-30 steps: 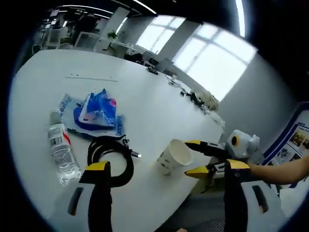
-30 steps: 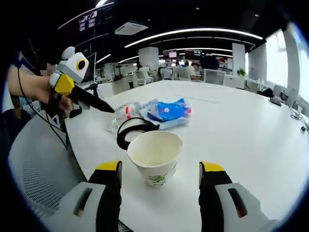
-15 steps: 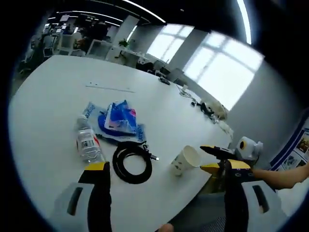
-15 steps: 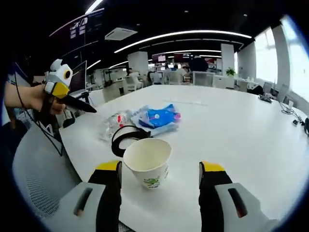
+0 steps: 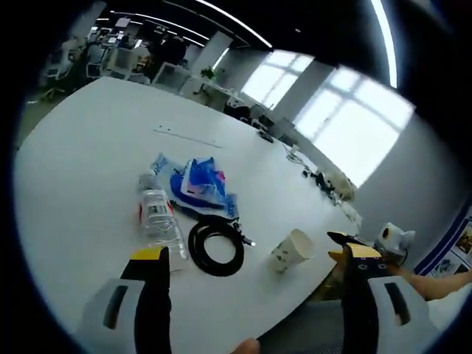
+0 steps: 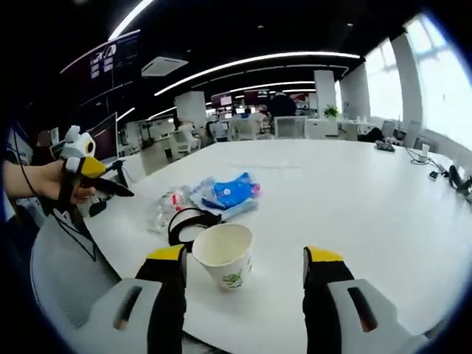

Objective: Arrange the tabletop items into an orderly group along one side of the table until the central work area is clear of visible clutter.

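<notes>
While my right hand-held gripper (image 6: 243, 267) hangs open around the cup (image 6: 222, 254) at the tabletop (image 6: 354, 199) edge, my left hand-held gripper (image 5: 251, 264) gapes over the cable (image 5: 215, 247)

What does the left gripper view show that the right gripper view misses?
The left gripper view alone gives a look down on the whole water bottle and the windows beyond the table. The right gripper view alone looks into the paper cup between its open jaws, with the left tool held off the table's edge. Both share the cup, the coiled black cable and the blue packet on the white table.
</notes>
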Motion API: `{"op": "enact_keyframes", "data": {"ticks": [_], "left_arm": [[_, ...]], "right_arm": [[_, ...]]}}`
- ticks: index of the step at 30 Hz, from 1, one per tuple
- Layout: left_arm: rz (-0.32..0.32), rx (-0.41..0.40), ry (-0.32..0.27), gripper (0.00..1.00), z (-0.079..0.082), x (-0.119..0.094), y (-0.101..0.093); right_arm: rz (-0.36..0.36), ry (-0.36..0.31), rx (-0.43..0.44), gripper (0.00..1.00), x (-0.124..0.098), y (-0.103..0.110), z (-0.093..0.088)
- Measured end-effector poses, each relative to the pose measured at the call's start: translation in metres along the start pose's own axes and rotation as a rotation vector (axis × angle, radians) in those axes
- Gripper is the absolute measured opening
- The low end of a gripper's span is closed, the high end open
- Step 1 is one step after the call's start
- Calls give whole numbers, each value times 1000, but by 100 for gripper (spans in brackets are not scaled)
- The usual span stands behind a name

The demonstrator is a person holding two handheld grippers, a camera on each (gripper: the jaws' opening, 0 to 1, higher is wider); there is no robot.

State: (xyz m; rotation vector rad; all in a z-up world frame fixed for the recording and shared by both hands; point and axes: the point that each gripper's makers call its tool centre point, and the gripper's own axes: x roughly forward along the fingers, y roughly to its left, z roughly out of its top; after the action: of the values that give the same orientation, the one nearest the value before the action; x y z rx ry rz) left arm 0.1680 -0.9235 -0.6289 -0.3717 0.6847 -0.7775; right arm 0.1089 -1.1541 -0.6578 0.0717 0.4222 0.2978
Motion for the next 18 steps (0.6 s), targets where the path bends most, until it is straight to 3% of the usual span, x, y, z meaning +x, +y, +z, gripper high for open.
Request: {"op": "enact_keyframes", "data": {"ticks": [9, 18], "left_arm": [[61, 71, 17, 98, -3, -22, 18], [72, 33, -8, 98, -3, -37, 30]], "right_arm": [[-6, 13, 22, 69, -8, 4, -1], [10, 35, 23, 70, -2, 21, -2]]}}
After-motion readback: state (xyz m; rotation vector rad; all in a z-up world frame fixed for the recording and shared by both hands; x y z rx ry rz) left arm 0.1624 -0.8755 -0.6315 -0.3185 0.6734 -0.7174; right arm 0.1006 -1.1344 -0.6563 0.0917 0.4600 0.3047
